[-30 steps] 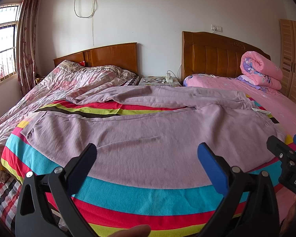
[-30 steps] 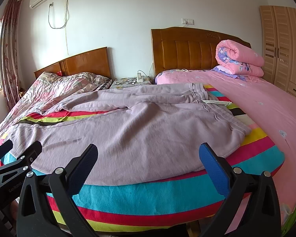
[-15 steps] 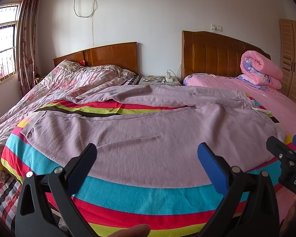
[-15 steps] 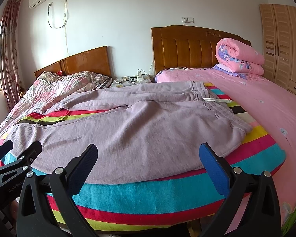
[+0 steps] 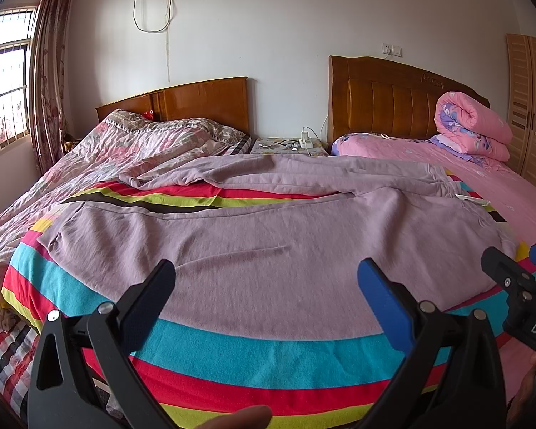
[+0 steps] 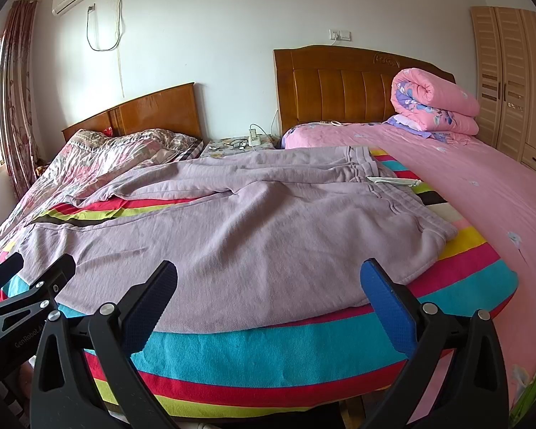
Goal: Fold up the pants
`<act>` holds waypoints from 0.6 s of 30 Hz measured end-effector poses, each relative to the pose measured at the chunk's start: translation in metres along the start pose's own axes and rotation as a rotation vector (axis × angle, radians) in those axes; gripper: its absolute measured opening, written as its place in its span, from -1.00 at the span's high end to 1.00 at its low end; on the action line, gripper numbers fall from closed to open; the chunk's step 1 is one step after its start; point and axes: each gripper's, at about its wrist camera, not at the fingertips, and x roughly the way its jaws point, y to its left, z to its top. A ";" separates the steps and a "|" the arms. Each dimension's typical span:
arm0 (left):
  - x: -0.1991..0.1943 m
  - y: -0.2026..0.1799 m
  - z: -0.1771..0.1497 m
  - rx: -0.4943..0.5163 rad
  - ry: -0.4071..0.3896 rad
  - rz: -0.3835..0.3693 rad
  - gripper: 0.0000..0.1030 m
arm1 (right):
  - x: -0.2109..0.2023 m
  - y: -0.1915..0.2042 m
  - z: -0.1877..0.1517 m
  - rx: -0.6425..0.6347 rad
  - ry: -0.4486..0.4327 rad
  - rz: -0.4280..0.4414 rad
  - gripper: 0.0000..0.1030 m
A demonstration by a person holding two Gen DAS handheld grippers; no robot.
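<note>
The lilac pants [image 5: 268,250] lie spread across a striped blanket [image 5: 268,357] at the foot of the bed, their waistband [image 6: 403,193] toward the right and the two legs running off to the left. The nearer leg lies mostly flat, with a few shallow creases; the farther leg [image 5: 268,175] is rumpled and angled away from it, so a wedge of red, yellow and black stripes shows between them. A white drawstring or tag (too small to tell which) [image 6: 393,180] lies just beside the waistband.

The left gripper [image 5: 266,293] hovers above the near edge of the blanket, facing the middle of the nearer leg — its jaws are spread wide and hold nothing. The right gripper [image 6: 268,293] hangs at a like height, aimed nearer the waistband end, its jaws also spread wide and apart from the cloth. Each gripper shows at the edge of the other's view: the right one at the far right of the left wrist view, the left one at the lower left of the right wrist view.

Beyond the blanket, a pink sheet [image 6: 482,186] covers the right-hand bed, with a rolled pink quilt [image 6: 436,107] against its wooden headboard [image 6: 339,89]. A floral quilt [image 5: 125,150] covers the left-hand bed — a nightstand [image 5: 286,144] with glasses and a charger stands between the two headboards.
</note>
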 end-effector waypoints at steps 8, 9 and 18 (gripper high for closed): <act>0.010 -0.001 0.008 0.022 0.037 -0.038 -0.97 | 0.010 0.001 0.006 -0.041 0.035 0.031 -0.92; 0.015 -0.001 0.013 0.032 0.054 -0.054 -0.97 | 0.015 0.001 0.012 -0.059 0.038 0.040 -0.92; 0.101 0.000 0.097 0.163 0.208 -0.116 -0.97 | 0.134 -0.018 0.119 -0.186 0.137 0.113 -0.92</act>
